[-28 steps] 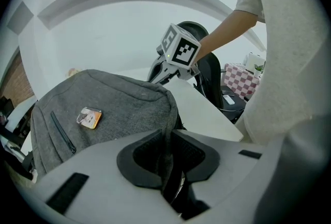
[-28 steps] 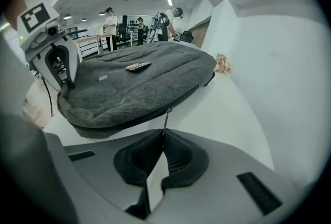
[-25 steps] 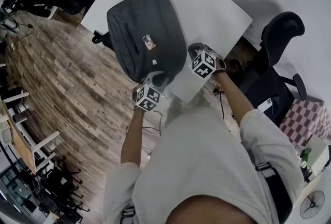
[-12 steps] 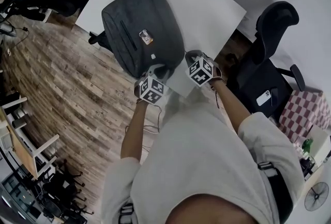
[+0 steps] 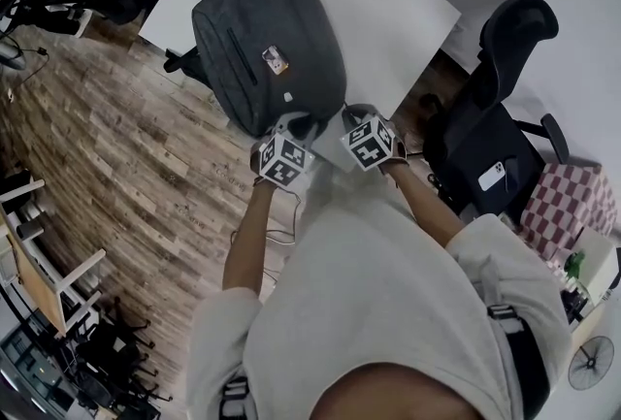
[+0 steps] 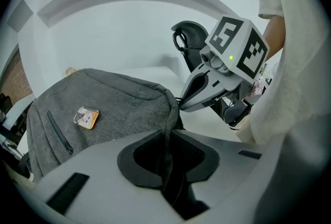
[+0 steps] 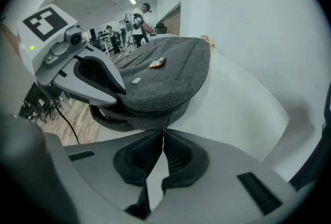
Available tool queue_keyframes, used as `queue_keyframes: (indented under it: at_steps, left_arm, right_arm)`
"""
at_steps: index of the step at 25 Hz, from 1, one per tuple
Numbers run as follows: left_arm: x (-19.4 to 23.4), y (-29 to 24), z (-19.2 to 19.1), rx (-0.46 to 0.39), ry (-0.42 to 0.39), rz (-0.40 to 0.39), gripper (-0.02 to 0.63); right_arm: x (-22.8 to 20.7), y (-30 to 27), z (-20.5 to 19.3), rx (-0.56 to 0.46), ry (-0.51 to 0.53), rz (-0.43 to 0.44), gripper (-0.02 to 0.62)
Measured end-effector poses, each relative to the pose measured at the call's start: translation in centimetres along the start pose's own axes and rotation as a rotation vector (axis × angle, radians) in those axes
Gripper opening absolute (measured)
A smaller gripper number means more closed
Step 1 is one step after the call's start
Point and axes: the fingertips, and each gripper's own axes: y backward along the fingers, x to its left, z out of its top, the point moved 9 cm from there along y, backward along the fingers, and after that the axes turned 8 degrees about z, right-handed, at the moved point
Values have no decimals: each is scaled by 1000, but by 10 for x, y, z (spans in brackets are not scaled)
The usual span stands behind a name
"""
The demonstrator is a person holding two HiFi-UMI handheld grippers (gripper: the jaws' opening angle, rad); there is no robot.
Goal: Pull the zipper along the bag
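A grey backpack (image 5: pixel 267 40) lies flat on the white table (image 5: pixel 398 1), its near end at the table's edge. My left gripper (image 5: pixel 296 129) holds that near end: in the left gripper view its jaws (image 6: pixel 168 137) are shut on a fold of the backpack's (image 6: pixel 103 106) grey fabric. My right gripper (image 5: pixel 349 115) is just to its right at the bag's near right corner. In the right gripper view the right gripper (image 7: pixel 163 140) is pinched on a thin zipper pull coming off the backpack's (image 7: pixel 160 78) side seam. A small orange badge (image 5: pixel 275 59) sits on the bag's top.
A black office chair (image 5: pixel 505 108) with a phone (image 5: pixel 493 176) on its seat stands right of the table. Wooden floor (image 5: pixel 116 146) lies to the left, where a black strap (image 5: pixel 184 64) hangs over the table edge. People (image 7: pixel 137 18) stand far off in the room.
My right gripper has come along the bag's right side toward its near corner, closer to the left gripper. The left gripper keeps its hold on the bag's near end.
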Motion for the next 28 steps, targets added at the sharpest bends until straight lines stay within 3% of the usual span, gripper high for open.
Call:
queue_keyframes:
  at_steps: [5, 7, 11, 18, 24, 28]
  left_arm:
    - [-3, 5, -2, -27, -13, -5, 74]
    - [-6, 8, -2, -43, -33, -1, 79]
    - [-10, 21, -12, -31, -128, 23, 215]
    - [13, 55, -35, -39, -90, 102, 216]
    - [4, 50, -41, -16, -178, 88, 213]
    - [2, 39, -49, 2, -167, 80, 147]
  right_arm:
    - [-1, 5, -4, -7, -83, -23, 14]
    - [-7, 4, -6, 7, -70, -23, 14]
    - [-18, 5, -3, 34, 5, -35, 14]
    - [-39, 7, 5, 91, 150, -78, 17]
    - [-43, 7, 11, 123, 242, -54, 14]
    - [-21, 8, 4, 109, 218, -30, 14]
